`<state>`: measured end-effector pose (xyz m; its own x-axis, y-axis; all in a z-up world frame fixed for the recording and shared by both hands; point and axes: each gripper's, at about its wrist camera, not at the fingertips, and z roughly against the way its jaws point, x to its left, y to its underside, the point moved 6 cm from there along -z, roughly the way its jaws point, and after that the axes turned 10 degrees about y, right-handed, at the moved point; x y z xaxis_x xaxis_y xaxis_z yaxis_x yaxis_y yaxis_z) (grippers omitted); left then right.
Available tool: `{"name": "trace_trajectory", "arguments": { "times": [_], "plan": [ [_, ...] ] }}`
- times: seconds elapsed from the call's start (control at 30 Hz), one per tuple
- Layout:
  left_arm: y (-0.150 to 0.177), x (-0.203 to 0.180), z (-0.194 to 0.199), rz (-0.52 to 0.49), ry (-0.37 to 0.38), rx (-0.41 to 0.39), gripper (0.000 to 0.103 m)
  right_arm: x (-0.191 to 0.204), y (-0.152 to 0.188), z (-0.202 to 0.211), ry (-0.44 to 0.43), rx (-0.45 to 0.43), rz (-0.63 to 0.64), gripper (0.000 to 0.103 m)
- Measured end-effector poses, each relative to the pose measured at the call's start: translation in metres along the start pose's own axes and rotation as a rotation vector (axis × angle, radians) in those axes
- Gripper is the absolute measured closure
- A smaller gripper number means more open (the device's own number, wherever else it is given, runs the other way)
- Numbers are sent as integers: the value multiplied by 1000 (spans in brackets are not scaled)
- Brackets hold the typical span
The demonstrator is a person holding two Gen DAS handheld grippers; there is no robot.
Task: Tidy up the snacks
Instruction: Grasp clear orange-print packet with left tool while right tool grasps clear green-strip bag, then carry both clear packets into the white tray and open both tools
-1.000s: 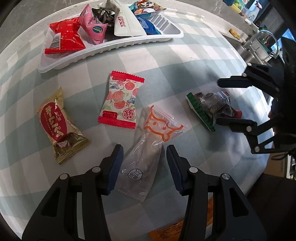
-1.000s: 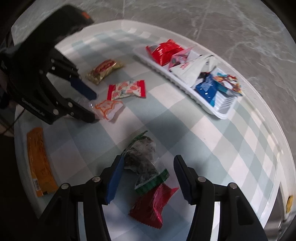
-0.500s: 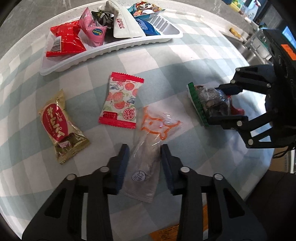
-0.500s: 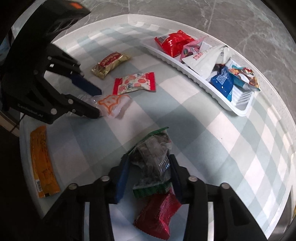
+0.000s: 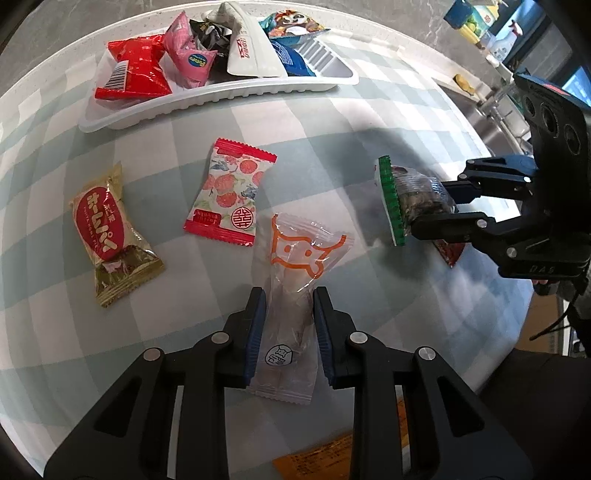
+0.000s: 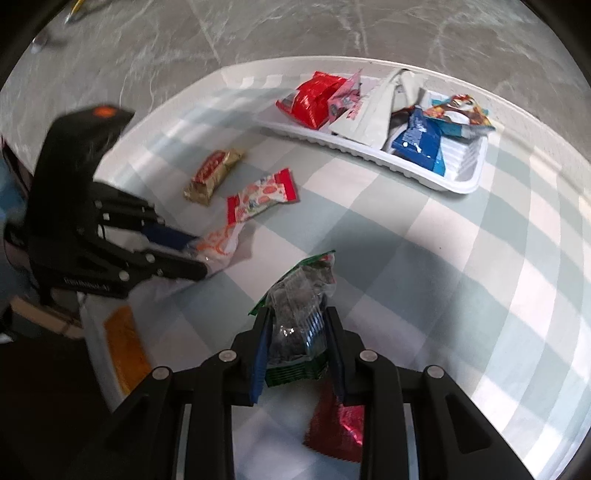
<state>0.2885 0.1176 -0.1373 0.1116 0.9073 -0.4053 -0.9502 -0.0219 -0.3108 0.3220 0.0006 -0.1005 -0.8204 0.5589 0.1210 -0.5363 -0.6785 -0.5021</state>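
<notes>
- Left tongs (image 5: 288, 328) closed around the near half of a clear wrapper with an orange cartoon print (image 5: 295, 291), pads (image 5: 255, 332) pressing its two long sides; wrapper lying lengthwise near the front edge of the checked surface (image 5: 369, 129), whether lifted or resting hard to tell.
- Likely light, soft and slick film; best pinched across the filled middle, not the crimped ends, which would slide or crumple.
- Right tongs (image 6: 295, 343) clamped on a clear packet with green crimped ends (image 6: 299, 314), dark contents showing through; held off the surface toward its right edge. Crinkly and yielding; gentle squeeze enough, contents possibly brittle.
- Just under the right tongs, a dark red foil packet (image 6: 336, 424) lying flat at the surface's edge.
- At the near edge, an orange flat packet (image 5: 321, 461), only partly in view.
- Mid-surface, well apart from both tongs: a red-ended lychee-print candy (image 5: 229, 195) and, nearer the left edge, a gold packet with a red oval label (image 5: 110, 232).
- Along the far edge, a long white ribbed tray (image 5: 221, 99) holding a red bag (image 5: 133, 74), pink packet (image 5: 190, 59), black wrapper (image 5: 212, 37), white sachet (image 5: 245, 48), blue packet (image 5: 290, 59) and a cartoon-animal packet (image 5: 291, 24), crowded at its left and middle; right end bare.
</notes>
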Motion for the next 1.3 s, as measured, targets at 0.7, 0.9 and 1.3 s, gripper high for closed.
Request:
{"name": "trace_trajectory", "arguments": {
  "times": [0.7, 0.9, 1.3],
  "plan": [
    [-18, 6, 50, 92, 122, -131, 78, -16, -16, 28, -176, -65, -291, 73],
    [-30, 17, 60, 126, 146, -162, 78, -26, -22, 31, -206, -75, -375, 73],
    [-53, 42, 79, 167, 163, -206, 78, -50, -42, 31, -252, -102, -514, 73]
  ]
}}
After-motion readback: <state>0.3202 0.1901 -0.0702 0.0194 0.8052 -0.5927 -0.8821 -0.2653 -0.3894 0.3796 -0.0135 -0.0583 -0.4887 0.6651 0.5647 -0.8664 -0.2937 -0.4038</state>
